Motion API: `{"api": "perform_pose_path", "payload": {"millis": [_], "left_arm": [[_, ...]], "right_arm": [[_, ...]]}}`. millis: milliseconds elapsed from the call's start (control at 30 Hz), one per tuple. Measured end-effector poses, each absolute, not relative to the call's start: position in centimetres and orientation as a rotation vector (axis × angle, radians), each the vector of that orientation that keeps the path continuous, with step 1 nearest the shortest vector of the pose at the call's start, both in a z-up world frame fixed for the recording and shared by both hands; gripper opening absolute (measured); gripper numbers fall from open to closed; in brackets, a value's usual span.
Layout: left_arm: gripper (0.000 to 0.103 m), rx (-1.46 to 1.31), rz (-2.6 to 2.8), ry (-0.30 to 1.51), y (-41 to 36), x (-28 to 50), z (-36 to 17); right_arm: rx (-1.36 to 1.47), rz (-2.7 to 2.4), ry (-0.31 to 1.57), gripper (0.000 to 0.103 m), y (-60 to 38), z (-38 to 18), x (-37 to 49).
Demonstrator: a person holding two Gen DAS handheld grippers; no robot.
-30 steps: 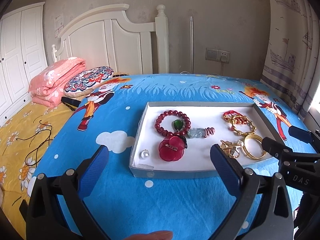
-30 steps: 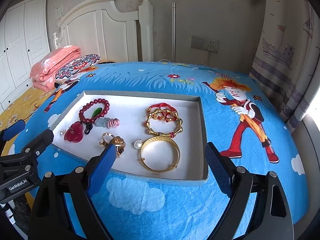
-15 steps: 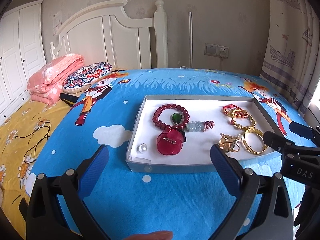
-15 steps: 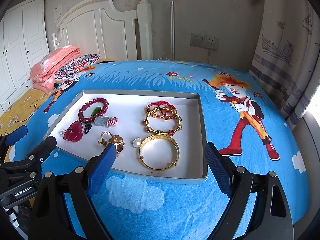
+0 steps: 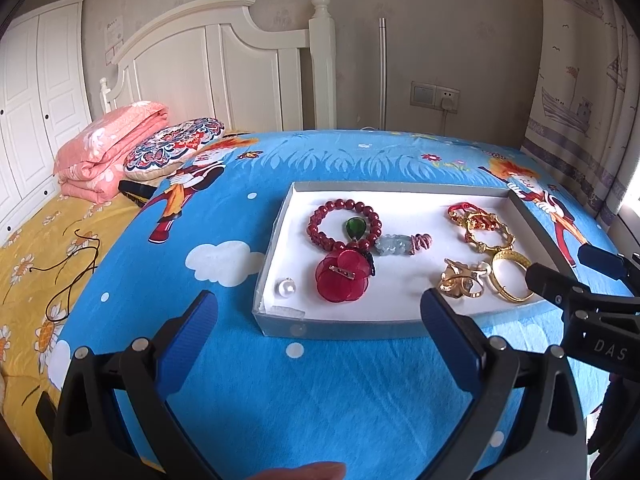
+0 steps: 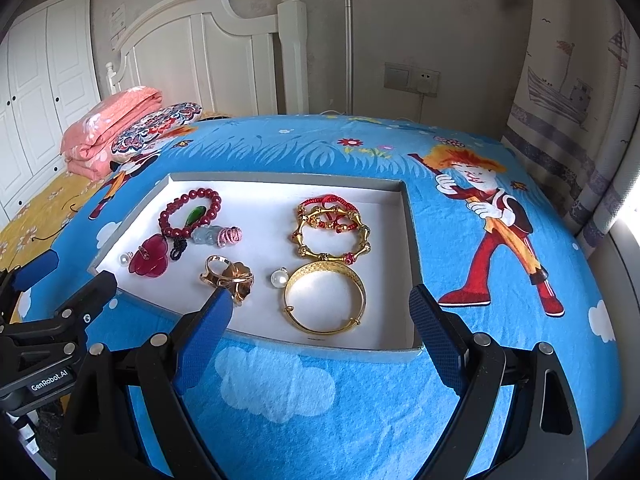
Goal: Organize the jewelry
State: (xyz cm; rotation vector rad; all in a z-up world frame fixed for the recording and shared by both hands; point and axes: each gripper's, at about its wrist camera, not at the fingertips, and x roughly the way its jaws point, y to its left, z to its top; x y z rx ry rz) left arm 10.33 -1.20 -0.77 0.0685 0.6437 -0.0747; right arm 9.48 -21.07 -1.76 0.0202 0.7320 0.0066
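A shallow grey tray (image 5: 276, 322) (image 6: 411, 240) with a white floor lies on the blue cartoon bedcover. In it lie a dark red bead bracelet (image 5: 344, 224) (image 6: 190, 212) with a green pendant, a red flower brooch (image 5: 340, 278) (image 6: 150, 258), a pale jade charm (image 5: 394, 245), two pearls (image 5: 286, 287) (image 6: 279, 278), gold rings (image 5: 460, 280) (image 6: 230, 276), a plain gold bangle (image 6: 325, 300) (image 5: 510, 276) and gold and red bracelets (image 6: 332, 228) (image 5: 480, 224). My left gripper (image 5: 316, 320) is open and empty before the tray's near edge. My right gripper (image 6: 320, 316) is open and empty, just above the tray's near right corner.
A folded pink quilt (image 5: 108, 156) and a patterned cushion (image 5: 176, 152) lie at the bed's head by the white headboard (image 5: 224, 76). A yellow sheet with a dark cord (image 5: 68, 276) lies left. A curtain (image 6: 576, 120) hangs at right.
Both grippers have drawn back a little from the tray and lifted slightly. The tray now sits further away in both views. The jewelry has not moved.
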Motion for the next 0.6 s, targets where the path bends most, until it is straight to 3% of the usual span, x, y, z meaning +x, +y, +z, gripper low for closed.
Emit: {"api": "perform_pose_path", "payload": {"millis": [600], "left_arm": [[0.098, 0.067, -0.075, 0.654, -0.97, 10.03, -1.45]], "right_arm": [[0.020, 0.010, 0.736, 0.084, -20.75, -1.95, 9.41]]}}
